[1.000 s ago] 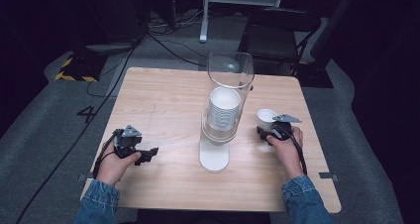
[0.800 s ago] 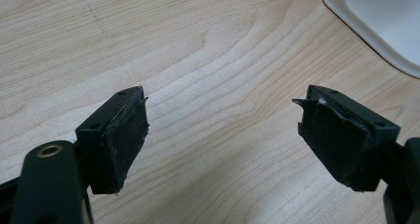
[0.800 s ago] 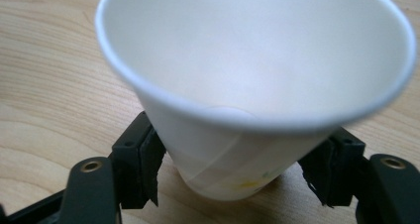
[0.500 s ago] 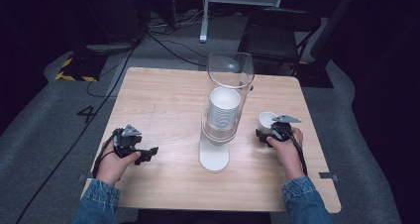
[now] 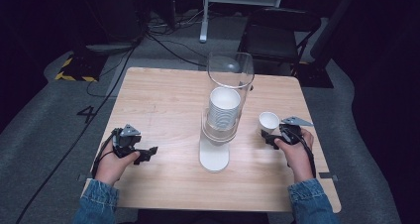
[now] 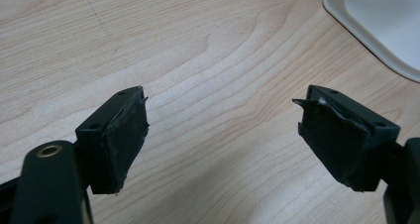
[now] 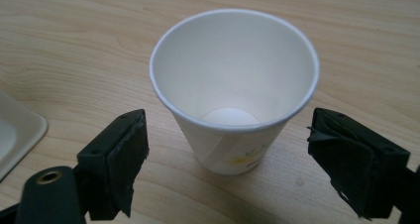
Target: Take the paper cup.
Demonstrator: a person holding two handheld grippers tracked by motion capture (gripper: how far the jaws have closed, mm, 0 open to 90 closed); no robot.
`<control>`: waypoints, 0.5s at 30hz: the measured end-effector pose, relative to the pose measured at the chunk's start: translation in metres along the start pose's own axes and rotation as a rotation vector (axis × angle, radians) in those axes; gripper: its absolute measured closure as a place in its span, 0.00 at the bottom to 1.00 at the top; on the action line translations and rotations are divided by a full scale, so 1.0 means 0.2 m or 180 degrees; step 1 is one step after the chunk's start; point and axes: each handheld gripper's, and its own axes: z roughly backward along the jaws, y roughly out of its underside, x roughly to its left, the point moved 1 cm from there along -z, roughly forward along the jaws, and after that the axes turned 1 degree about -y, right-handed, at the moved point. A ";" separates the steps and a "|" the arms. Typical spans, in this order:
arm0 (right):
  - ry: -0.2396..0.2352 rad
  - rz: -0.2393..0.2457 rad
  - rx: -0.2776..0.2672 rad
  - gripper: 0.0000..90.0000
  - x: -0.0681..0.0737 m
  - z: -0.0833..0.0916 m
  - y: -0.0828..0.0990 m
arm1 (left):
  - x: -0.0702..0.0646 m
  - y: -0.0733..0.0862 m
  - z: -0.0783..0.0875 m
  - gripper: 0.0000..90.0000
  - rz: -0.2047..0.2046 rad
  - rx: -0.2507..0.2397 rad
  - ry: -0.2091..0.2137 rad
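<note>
Releasing: right hand-held gripper (image 7: 228,159) jaws now apart around paper cup (image 7: 234,85), cup slid nearer dispenser (image 5: 220,120); left hand-held gripper (image 6: 223,135) apart, idle on tabletop (image 5: 163,95).

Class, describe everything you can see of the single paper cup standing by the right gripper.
The paper cup is white, with a rolled rim, tapering walls, a side seam and a faint yellow print low on its wall. It looks empty and stands upright, mouth up, on the wooden table, right of the cup dispenser. The right gripper is open, one jaw on each side of it, neither touching it.
</note>
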 end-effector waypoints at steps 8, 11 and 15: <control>-0.0121 0.0102 -0.0269 0.18 0.03 0.18 -0.05 | -0.03 0.02 0.05 0.21 -0.0037 0.0007 0.0024; -0.0186 0.0140 -0.0297 0.18 0.05 0.20 -0.06 | -0.03 0.03 0.06 0.21 -0.0063 0.0000 0.0024; -0.0344 0.0227 -0.0376 0.19 0.11 0.25 -0.05 | -0.05 0.03 0.07 0.21 -0.0171 0.0026 0.0122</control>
